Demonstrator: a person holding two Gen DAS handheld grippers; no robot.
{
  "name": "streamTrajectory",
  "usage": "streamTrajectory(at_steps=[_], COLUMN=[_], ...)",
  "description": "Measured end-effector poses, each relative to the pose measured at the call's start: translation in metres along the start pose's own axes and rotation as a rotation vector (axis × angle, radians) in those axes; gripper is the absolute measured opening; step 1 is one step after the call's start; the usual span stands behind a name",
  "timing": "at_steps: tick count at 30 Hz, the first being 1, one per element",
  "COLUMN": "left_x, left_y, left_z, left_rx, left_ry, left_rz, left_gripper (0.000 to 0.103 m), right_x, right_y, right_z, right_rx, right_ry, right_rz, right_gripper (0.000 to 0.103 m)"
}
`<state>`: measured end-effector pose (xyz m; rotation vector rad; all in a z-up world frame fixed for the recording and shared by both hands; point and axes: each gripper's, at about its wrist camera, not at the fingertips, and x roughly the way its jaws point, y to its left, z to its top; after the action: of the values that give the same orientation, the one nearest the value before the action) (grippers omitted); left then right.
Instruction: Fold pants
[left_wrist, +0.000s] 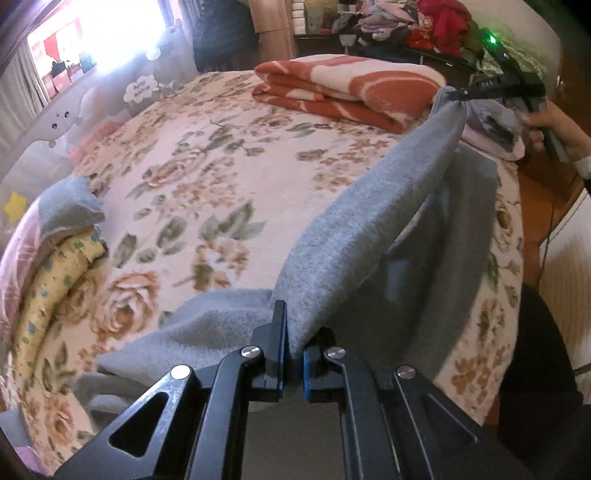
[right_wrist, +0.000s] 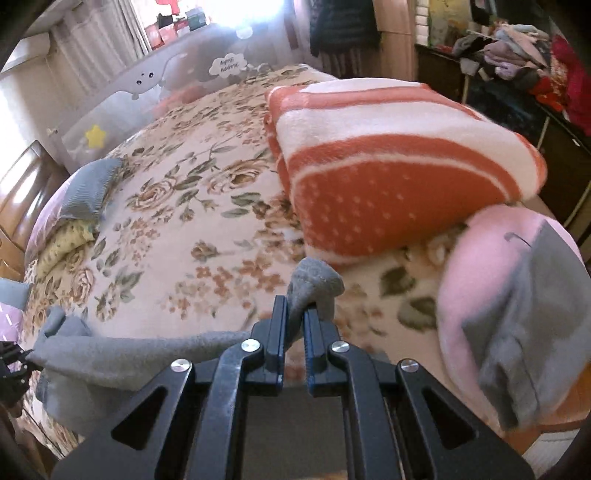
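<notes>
Left tool (left_wrist: 293, 347) and right tool (right_wrist: 295, 328) (both clamped) on grey pants (left_wrist: 362, 229).

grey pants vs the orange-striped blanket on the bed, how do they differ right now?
The grey pants are plain grey; the blanket is orange and white striped. The pants hang stretched between the left gripper and right gripper; the blanket lies folded on the floral bedspread, untouched. Both look fleecy.

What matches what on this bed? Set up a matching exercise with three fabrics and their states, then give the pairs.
Column one:
1. grey pants
2. orange-and-white blanket
3. pink garment

Column two:
A. folded, lying on the floral bedspread
B. clamped at two spots, by the left gripper and the right gripper
C. at the bed's edge, beside the blanket

Pairs: 1-B, 2-A, 3-C
</notes>
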<state>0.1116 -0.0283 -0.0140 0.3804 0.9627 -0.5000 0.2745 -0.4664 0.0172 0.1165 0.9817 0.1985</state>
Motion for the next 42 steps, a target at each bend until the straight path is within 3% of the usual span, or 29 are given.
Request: streamTrajectory(at_steps=[8, 10, 14, 16, 17, 18, 20, 21, 22, 25, 27, 33, 42], left_x=[0.020, 0.033, 0.049, 0.044, 0.037, 0.031, 0.017, 0.012, 0.008, -0.005, -0.014, -0.036, -0.057], left_y=[-0.052, -0.063, -0.077, -0.076, -0.073, -0.070, -0.063, -0.059, -0.053, -0.034, -0.019, 0.032, 0.114], left_z=[-0.018, -0.033, -0.052, -0.054, -0.055, -0.056, -0.062, -0.065, -0.068, -0.081, -0.089, -0.120, -0.156], left_rx=[0.016, 0.016, 0.033, 0.012, -0.001, -0.012, -0.036, -0.050, -0.068, -0.141, -0.184, -0.321, -0.509], left_ry=[0.042, 0.091, 0.152, 0.152, 0.147, 0.139, 0.112, 0.108, 0.106, 0.099, 0.087, 0.069, 0.053], left_rz=[-0.048, -0.072, -0.042, -0.047, -0.054, -0.064, -0.068, -0.061, -0.057, -0.031, -0.013, 0.076, 0.184], left_gripper=[0.005, 0.006, 0.014, 0.019, 0.027, 0.038, 0.048, 0.050, 0.051, 0.051, 0.051, 0.051, 0.051], right_x=[-0.019, -0.010, 0.021, 0.023, 0.019, 0.014, 0.001, -0.008, -0.019, -0.035, -0.039, -0.032, 0.015], right_y=[-0.025, -0.028, -0.030, -0.027, -0.024, -0.019, -0.008, 0.000, 0.009, 0.025, 0.036, 0.109, 0.284], right_z=[-0.044, -0.066, -0.106, -0.112, -0.113, -0.113, -0.110, -0.108, -0.106, -0.106, -0.104, -0.100, -0.120], right_rx=[0.012, -0.005, -0.009, 0.001, -0.002, -0.012, -0.047, -0.073, -0.099, -0.146, -0.148, -0.153, -0.414], right_ry=[-0.001, 0.057, 0.210, 0.228, 0.223, 0.214, 0.179, 0.143, 0.099, 0.041, 0.033, 0.032, 0.123], right_rz=[-0.104, -0.146, -0.207, -0.227, -0.240, -0.266, -0.328, -0.355, -0.385, -0.425, -0.362, -0.026, 0.265], right_gripper=[0.009, 0.009, 0.011, 0.013, 0.013, 0.018, 0.043, 0.072, 0.091, 0.095, 0.095, 0.095, 0.095])
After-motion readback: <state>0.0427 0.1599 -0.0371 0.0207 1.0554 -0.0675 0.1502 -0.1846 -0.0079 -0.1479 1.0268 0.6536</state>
